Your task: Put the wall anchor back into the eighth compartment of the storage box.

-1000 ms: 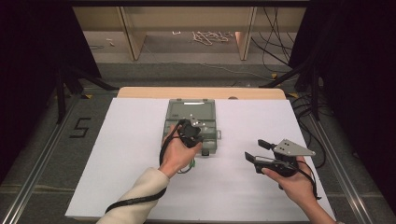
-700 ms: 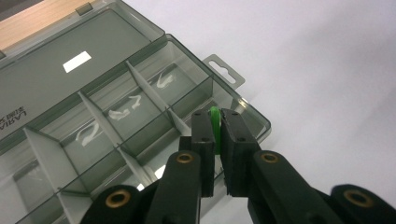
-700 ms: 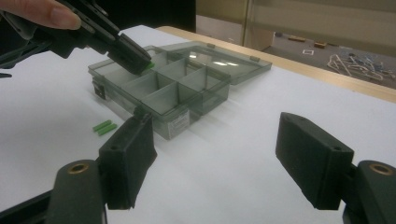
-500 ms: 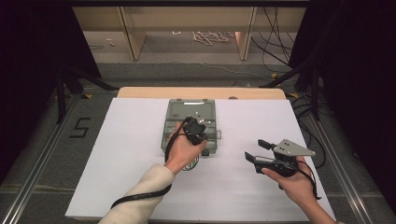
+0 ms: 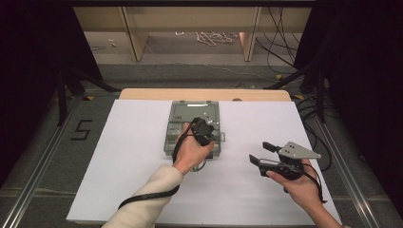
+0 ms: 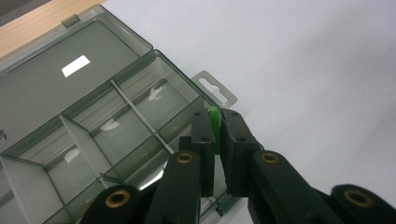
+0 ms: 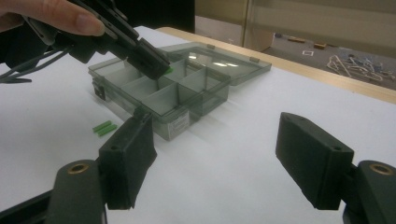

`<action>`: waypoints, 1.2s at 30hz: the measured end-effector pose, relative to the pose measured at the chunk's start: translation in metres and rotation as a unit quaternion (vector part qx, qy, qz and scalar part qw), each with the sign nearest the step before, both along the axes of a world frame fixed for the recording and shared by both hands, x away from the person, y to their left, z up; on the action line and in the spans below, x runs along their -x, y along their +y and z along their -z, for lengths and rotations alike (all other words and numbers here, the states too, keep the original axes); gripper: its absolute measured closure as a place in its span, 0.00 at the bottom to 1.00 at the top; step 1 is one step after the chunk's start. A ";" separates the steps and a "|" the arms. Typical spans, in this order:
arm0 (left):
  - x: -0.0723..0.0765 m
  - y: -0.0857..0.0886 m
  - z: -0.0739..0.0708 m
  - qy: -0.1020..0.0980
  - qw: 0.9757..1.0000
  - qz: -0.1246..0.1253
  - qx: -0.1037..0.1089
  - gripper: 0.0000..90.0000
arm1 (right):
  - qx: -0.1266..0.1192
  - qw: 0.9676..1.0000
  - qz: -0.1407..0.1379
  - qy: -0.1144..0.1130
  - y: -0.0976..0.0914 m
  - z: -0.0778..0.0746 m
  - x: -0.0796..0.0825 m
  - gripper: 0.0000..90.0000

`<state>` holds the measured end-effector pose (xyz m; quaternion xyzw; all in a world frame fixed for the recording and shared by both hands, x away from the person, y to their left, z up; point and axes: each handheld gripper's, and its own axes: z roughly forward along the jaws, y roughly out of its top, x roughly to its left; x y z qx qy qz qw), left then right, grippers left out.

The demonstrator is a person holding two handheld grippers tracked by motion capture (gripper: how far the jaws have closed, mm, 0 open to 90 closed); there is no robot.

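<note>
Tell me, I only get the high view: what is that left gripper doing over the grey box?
Observer: The left gripper is shut on a small green piece, pinched between its pads, in the left gripper view.
Operator: Is the box's lid off?
Observer: The compartment box lies open, its clear lid folded back flat on the table; the compartments I can see look empty.
Operator: Are there more green pieces?
Observer: Yes, two green sticks lie side by side on the white table beside the box, in the right gripper view.
Operator: And the right gripper?
Observer: The right gripper is open with nothing between its jaws, apart from the box.
</note>
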<state>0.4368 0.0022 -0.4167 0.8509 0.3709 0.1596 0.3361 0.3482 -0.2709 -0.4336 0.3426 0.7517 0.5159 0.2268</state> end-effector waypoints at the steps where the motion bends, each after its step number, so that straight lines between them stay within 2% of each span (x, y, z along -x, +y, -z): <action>1: 0.000 0.000 0.001 0.000 1.000 0.000 0.001 0.94 | 0.000 1.000 0.000 -0.001 0.000 0.000 0.000 0.32; 2: 0.000 -0.001 0.001 0.000 1.000 0.000 0.001 0.94 | -0.001 1.000 -0.001 0.006 0.000 0.000 0.001 0.32; 3: -0.001 -0.001 0.002 0.000 1.000 0.000 0.000 0.94 | 0.001 1.000 0.000 -0.002 0.000 0.000 0.000 0.32; 13: -0.004 -0.005 0.007 0.004 1.000 -0.001 -0.001 0.94 | -0.006 1.000 -0.003 -0.011 0.001 0.001 -0.001 0.29; 14: -0.004 -0.005 0.008 0.003 1.000 -0.001 -0.004 0.94 | -0.006 1.000 -0.006 0.004 0.001 0.000 0.001 0.29; 19: -0.006 -0.007 0.011 0.008 1.000 -0.001 -0.010 0.94 | 0.006 1.000 -0.003 0.004 0.000 -0.001 0.001 0.26; 24: -0.008 -0.008 0.014 0.009 1.000 -0.002 -0.011 0.94 | 0.006 1.000 -0.003 -0.013 0.000 -0.001 0.000 0.24; 30: -0.010 -0.008 0.018 0.008 1.000 -0.003 -0.016 0.94 | 0.009 1.000 -0.004 -0.012 0.000 -0.001 0.000 0.24; 32: -0.010 -0.008 0.018 0.015 1.000 0.001 -0.019 0.93 | 0.009 1.000 -0.005 -0.012 0.000 -0.001 0.000 0.24; 34: -0.010 -0.009 0.018 0.020 1.000 0.001 -0.018 0.91 | 0.009 1.000 -0.002 -0.015 0.000 -0.001 0.000 0.24; 36: -0.009 -0.008 0.016 0.023 1.000 0.001 -0.011 0.84 | 0.007 1.000 -0.002 -0.014 0.000 -0.001 0.000 0.24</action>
